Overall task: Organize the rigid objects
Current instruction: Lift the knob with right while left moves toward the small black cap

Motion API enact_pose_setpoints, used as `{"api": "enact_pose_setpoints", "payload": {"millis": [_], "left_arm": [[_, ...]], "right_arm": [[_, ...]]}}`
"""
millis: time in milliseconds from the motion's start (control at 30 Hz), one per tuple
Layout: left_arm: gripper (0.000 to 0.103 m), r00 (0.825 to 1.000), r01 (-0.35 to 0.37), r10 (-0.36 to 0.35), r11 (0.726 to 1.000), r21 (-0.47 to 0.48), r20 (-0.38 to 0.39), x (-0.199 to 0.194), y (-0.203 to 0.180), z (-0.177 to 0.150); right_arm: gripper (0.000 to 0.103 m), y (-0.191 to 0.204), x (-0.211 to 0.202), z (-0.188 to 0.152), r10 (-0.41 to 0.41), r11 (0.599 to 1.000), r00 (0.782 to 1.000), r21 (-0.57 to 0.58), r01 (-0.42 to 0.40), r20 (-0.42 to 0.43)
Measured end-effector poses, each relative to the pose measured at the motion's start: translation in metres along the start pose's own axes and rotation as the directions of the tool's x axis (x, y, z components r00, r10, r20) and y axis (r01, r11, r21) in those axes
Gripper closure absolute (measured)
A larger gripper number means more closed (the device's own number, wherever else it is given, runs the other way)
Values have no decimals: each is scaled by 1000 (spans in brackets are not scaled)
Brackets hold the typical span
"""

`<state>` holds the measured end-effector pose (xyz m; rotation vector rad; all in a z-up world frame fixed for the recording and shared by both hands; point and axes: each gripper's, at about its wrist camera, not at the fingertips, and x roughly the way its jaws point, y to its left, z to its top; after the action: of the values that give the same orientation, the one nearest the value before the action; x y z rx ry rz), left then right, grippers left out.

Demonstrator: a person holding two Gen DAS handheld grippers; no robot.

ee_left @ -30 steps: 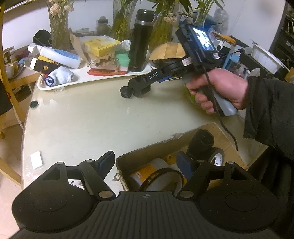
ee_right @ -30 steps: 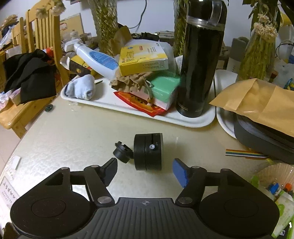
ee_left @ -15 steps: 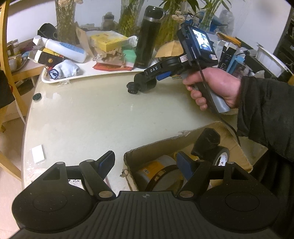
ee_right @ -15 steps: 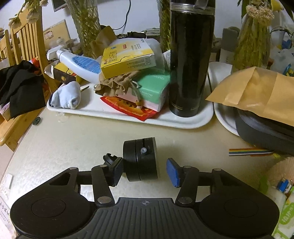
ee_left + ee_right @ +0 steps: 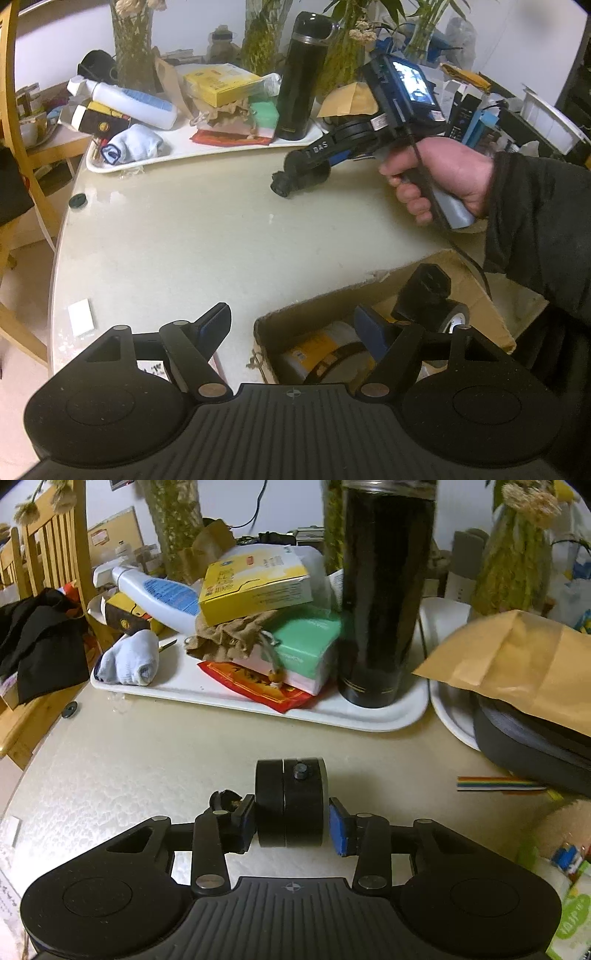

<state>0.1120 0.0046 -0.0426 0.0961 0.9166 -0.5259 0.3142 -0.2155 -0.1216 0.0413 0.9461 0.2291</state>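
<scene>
One black disc-shaped part (image 5: 290, 805) is bracketed by the right gripper (image 5: 291, 825), pads touching, axis crosswise; left gripper (image 5: 291, 325) is held spread, idle.

Dim indoor light, fisheye-warped edges, slight blur

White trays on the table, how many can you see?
2. One long tray holds the black flask, boxes and sock. A second tray sits to its right, mostly under the brown envelope. More may be hidden behind the clutter.
</scene>
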Motion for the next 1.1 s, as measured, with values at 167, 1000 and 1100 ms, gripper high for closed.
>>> {"api": "enact_pose_setpoints", "payload": {"millis": [167, 1000, 1100], "left_arm": [[30, 1000, -8, 8, 1000, 0, 8, 5, 0, 10], [30, 994, -95, 86, 983, 155, 69, 74, -9, 78], [30, 993, -108, 96, 975, 194, 74, 90, -12, 83]], "right_arm": [[60, -9, -15, -5, 7, 1000, 1000, -12, -7, -3], [60, -17, -137, -52, 88, 996, 995, -22, -87, 47], [60, -17, -145, -58, 103, 995, 993, -9, -103, 53]]}}
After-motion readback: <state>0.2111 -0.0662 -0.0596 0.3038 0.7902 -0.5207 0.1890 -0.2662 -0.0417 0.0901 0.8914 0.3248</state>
